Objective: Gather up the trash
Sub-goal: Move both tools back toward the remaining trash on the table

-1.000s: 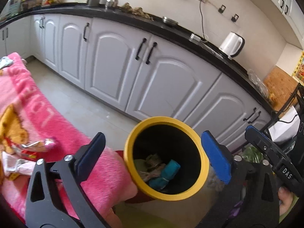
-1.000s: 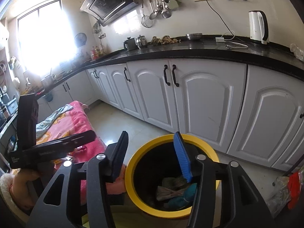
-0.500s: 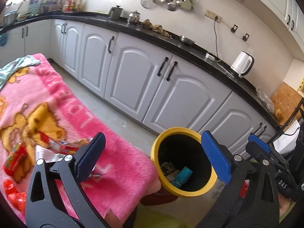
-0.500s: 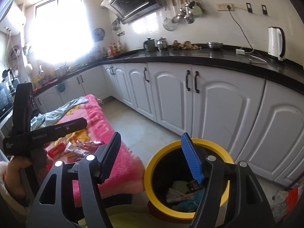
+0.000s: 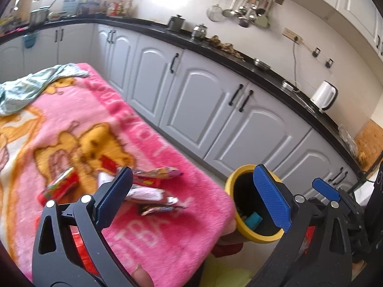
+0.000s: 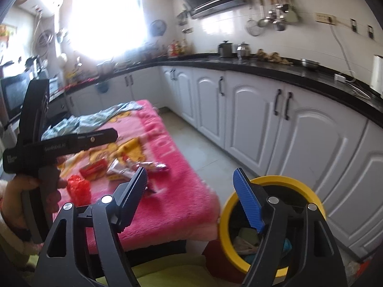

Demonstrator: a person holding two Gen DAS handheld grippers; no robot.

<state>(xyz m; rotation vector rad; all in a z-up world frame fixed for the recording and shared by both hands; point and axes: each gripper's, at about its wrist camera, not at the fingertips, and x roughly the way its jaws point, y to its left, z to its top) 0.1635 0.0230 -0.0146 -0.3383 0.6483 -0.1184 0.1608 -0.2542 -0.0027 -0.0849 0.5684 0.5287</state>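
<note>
Both empty grippers, the left gripper (image 5: 191, 197) spread and the right gripper (image 6: 191, 198) opening, have swung from the yellow bin (image 5: 231, 181) toward wrappers (image 5: 153, 186) on the pink blanket (image 5: 71, 119).

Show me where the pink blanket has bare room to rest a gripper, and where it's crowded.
Free: the pink blanket near its bin-side corner, between the wrappers and the yellow-rimmed bin; also the middle stretch between the wrappers and the green cloth. Crowded: the wrapper cluster, with the red box beside it. Both grippers, left and right, are empty, the right's jaws opening.

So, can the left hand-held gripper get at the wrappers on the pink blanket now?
Probably yes: the left hand-held gripper is open and empty, the wrappers lie uncovered just ahead, nothing between.
</note>
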